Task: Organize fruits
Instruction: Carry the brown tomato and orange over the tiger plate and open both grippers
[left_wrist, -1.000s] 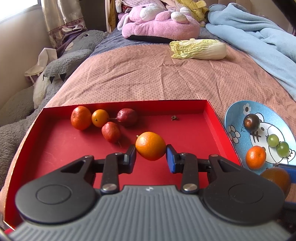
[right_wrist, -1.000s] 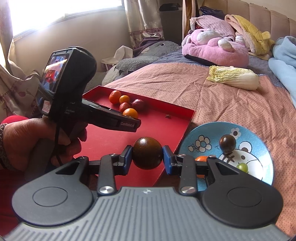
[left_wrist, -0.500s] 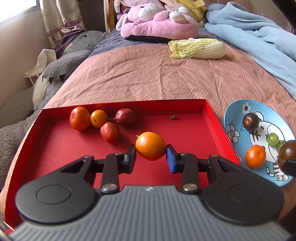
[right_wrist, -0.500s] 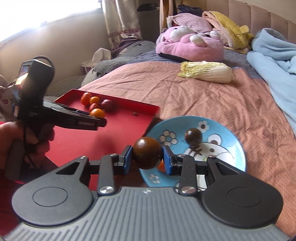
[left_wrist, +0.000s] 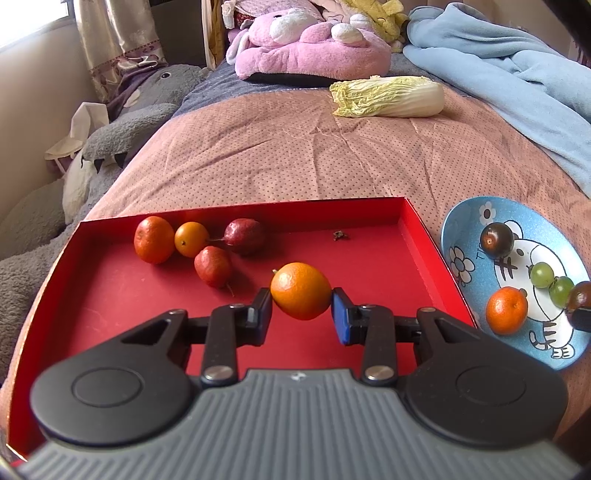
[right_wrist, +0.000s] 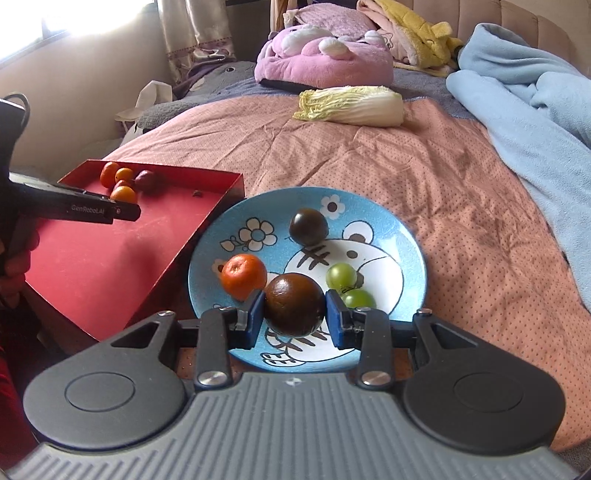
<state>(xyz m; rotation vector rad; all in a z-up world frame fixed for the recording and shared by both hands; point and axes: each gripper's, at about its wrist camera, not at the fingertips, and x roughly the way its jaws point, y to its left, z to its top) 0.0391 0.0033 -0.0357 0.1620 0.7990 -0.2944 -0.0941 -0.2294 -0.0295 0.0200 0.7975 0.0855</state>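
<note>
Left gripper (left_wrist: 301, 314): jaws closed on a small orange citrus fruit (left_wrist: 301, 290), one pad against each side; fruit sits at centre frame in the left wrist view, above the floor of the red tray (left_wrist: 110, 314).
Right gripper (right_wrist: 294, 318): jaws closed on a dark brown round fruit (right_wrist: 294, 304), pads pressing both flanks; fruit is over the near part of the blue cartoon plate (right_wrist: 399, 236), lower centre of the right wrist view.
Red tray contents: two orange citrus fruits (left_wrist: 154, 239) and two dark red fruits (left_wrist: 213, 266) clustered toward the upper left of the tray; a small dark scrap (left_wrist: 338, 235) near the far wall.
Plate contents: a mandarin (right_wrist: 243, 276) at left, a dark round fruit (right_wrist: 308, 226) toward the far side, two green grapes (right_wrist: 341, 276) at right, touching each other.
Plate position: just beside the tray's right wall, on the pink dotted bedspread (right_wrist: 461, 206).
Background: a napa cabbage (right_wrist: 351, 105) lies further up the bed, a pink plush toy (right_wrist: 325, 57) behind it, a blue blanket (right_wrist: 535, 92) at upper right.
Person: a hand (right_wrist: 14, 266) at left edge of the right wrist view grips the left tool's handle.
</note>
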